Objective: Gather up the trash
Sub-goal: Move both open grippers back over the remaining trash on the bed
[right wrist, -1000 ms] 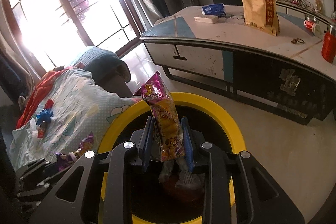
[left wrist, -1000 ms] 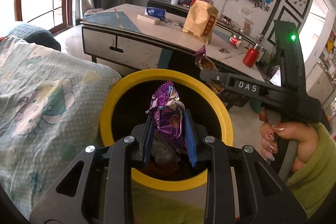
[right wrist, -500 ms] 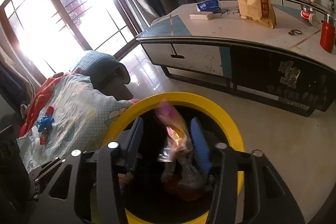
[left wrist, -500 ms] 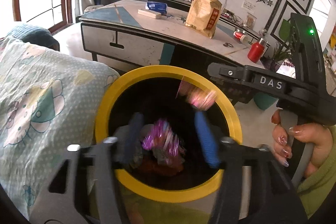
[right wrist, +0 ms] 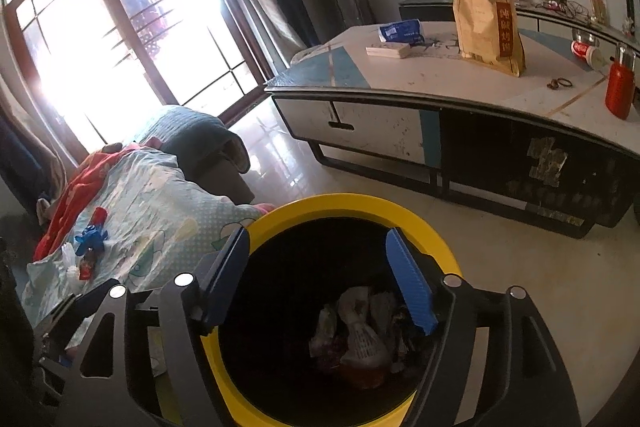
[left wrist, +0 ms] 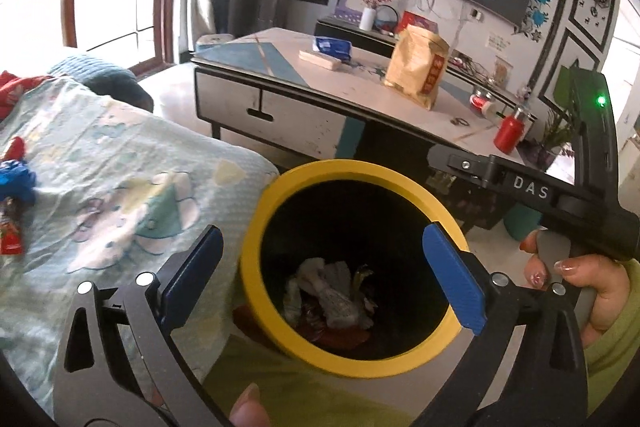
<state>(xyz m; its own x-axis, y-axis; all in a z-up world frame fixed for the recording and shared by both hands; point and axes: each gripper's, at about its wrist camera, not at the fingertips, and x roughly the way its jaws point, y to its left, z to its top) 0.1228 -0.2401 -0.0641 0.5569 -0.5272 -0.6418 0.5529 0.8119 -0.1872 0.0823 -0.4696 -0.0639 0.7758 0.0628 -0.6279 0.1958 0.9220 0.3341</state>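
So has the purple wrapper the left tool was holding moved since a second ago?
Yes. It has left the left tool, whose jaws have just been opening and stand empty, dropping below the yellow rim into the bin.

Both tools are black, angular frames with cut-out windows and round silver screws near the finger roots. The left tool [left wrist: 324, 275] and the right tool [right wrist: 320, 277] each carry flat, ribbed blue pads [left wrist: 452, 275]. White "DAS" lettering and a green light mark the right one's body. Her sleeve [left wrist: 616, 339] is olive green; the nails are polished.
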